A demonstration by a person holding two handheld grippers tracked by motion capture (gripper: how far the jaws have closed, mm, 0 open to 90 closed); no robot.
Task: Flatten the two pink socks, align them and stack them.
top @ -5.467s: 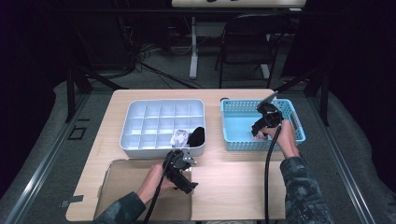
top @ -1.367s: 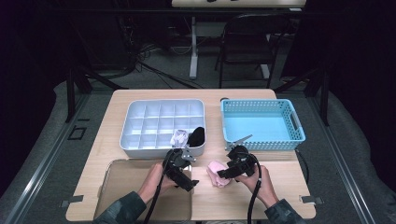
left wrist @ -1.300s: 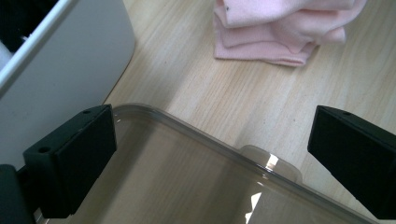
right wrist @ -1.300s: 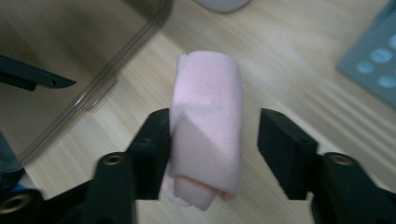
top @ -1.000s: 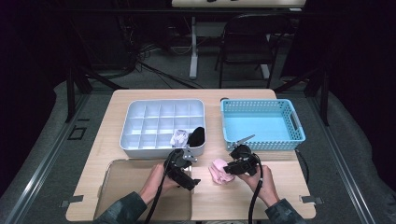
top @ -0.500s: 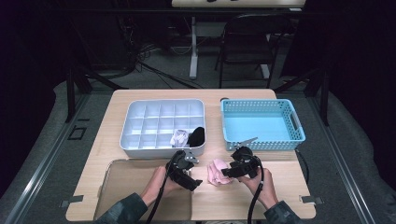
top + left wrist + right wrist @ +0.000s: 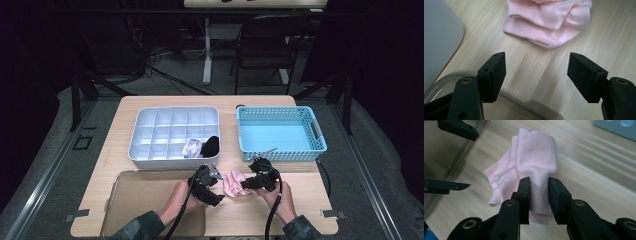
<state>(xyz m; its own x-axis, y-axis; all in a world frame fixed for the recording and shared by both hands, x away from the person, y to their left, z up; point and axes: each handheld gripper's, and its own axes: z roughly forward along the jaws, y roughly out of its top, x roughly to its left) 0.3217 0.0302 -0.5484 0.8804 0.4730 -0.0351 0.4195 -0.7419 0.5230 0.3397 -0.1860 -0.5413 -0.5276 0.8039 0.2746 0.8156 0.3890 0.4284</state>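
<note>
From the high view, a pink sock (image 7: 233, 184) lies bunched on the wooden table (image 7: 300, 205), in front of the white compartment tray (image 7: 150, 135) and the blue basket (image 7: 280, 132), with the left gripper (image 7: 216, 176) just beside it on one side and the right gripper (image 7: 246, 184) at it on the other. In the left gripper view the jaws stand spread over bare wood with nothing between them, having just been closing, and the sock (image 7: 550, 23) sits a little ahead of them, apart; a clear lid (image 7: 534, 110) lies just beneath. In the right gripper view the jaws are pinched on a fold of the sock (image 7: 536, 160), after opening and closing again. The grip takes only the near fold, so I judge that lifting now could let the loose layers unroll or slip free; the left jaws, if they close where they are, would catch nothing. Compared with the earliest frame, the right hand has come from the blue basket to the table's near edge, and the sock now lies where the wood was bare; the left gripper has edged toward it.
</note>
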